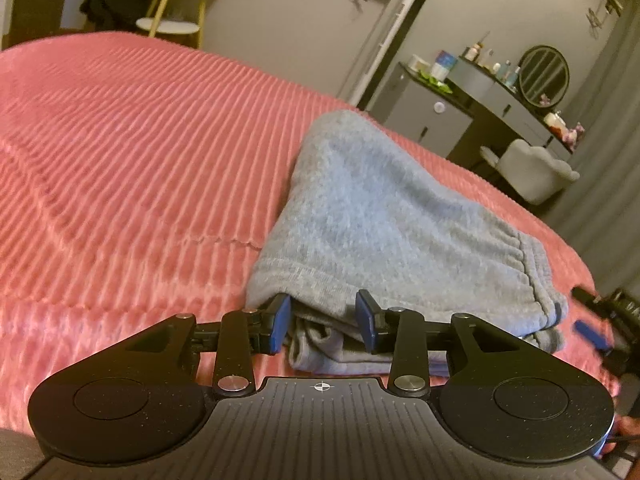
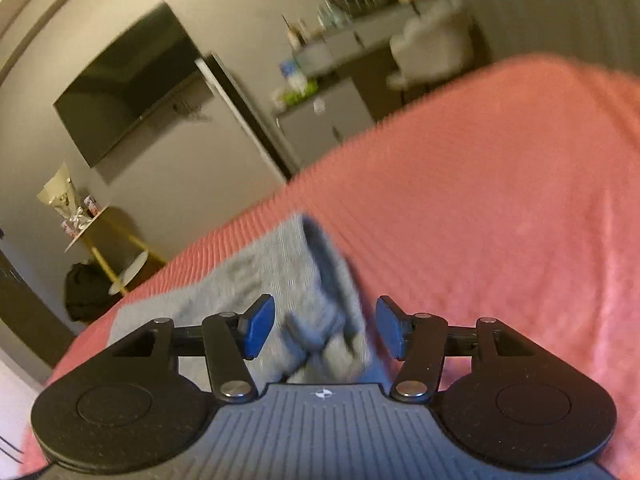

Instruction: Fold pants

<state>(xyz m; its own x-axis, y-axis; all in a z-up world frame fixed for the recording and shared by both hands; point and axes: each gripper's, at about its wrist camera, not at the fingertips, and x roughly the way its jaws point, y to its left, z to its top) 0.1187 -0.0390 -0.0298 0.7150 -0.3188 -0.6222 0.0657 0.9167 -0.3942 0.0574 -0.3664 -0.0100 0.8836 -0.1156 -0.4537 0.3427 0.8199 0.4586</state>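
Note:
Grey sweatpants (image 1: pixel 384 224) lie folded in a stack on the pink ribbed bedspread (image 1: pixel 120 168). My left gripper (image 1: pixel 323 324) is open at the stack's near edge, its blue pads (image 1: pixel 280 322) on either side of the layered fabric, not closed on it. The right gripper (image 1: pixel 592 332) shows at the right edge of that view, beside the stack's waistband end. In the right wrist view, which is blurred, my right gripper (image 2: pixel 324 330) is open with the pants' (image 2: pixel 280 276) near end between its blue pads (image 2: pixel 260 326).
The pink bedspread (image 2: pixel 480 220) covers the whole bed. Beyond it stand a grey dresser (image 1: pixel 436 116) with bottles, a round mirror (image 1: pixel 544 76), a grey chair (image 1: pixel 532 172), a wall TV (image 2: pixel 132 88) and a small gold-legged side table (image 1: pixel 168 24).

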